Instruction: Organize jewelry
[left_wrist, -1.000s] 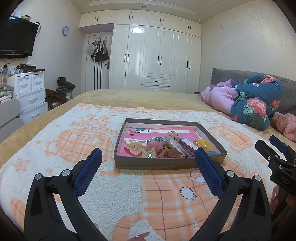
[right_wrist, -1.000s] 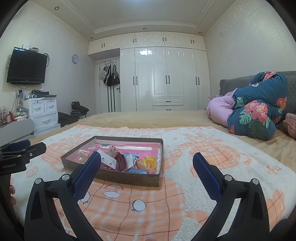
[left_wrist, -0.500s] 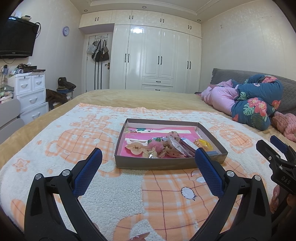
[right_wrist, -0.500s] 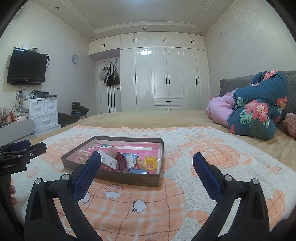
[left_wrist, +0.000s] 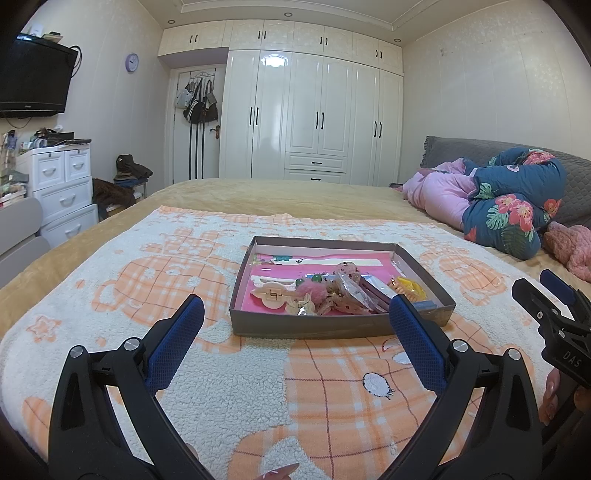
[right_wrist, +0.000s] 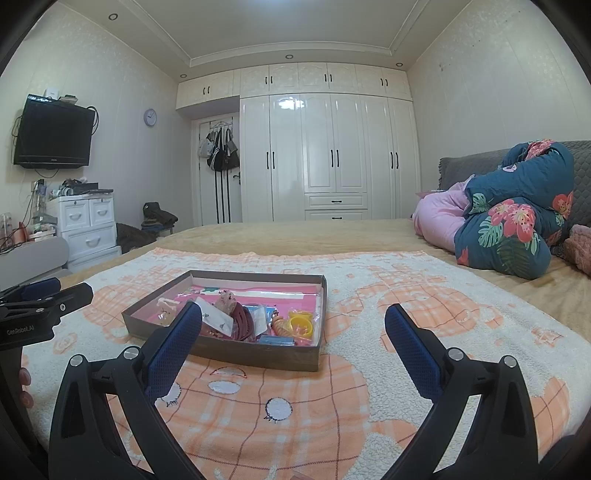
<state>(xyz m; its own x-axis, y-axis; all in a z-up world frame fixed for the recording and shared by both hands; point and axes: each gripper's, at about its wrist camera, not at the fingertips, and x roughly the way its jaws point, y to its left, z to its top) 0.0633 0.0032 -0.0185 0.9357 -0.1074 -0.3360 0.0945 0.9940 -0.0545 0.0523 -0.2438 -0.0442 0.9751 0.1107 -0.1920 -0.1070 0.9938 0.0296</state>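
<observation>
A shallow grey box (left_wrist: 295, 326) with a pink lining sits on the orange-and-white blanket (left_wrist: 229, 387). It holds jumbled accessories: a cream hair clip (left_wrist: 271, 295), a pink pom-pom (left_wrist: 314, 291), clear packets and a yellow piece (left_wrist: 408, 286). My left gripper (left_wrist: 295, 332) is open and empty, just short of the box's near wall. My right gripper (right_wrist: 293, 332) is open and empty, near the box's (right_wrist: 258, 354) right corner; a dark red band (right_wrist: 242, 326) and yellow ring (right_wrist: 301, 321) show there. Each gripper appears at the other view's edge.
The blanket lies on a tan bed. Rolled pink and blue floral quilts (left_wrist: 506, 206) sit at the right by the headboard. A white wardrobe (left_wrist: 314, 122) stands behind the bed, white drawers (left_wrist: 62, 188) and a wall TV (left_wrist: 33, 77) at the left.
Both grippers stay open and almost still. The left view has shifted very slightly; the box looks a touch farther away than one second ago.
</observation>
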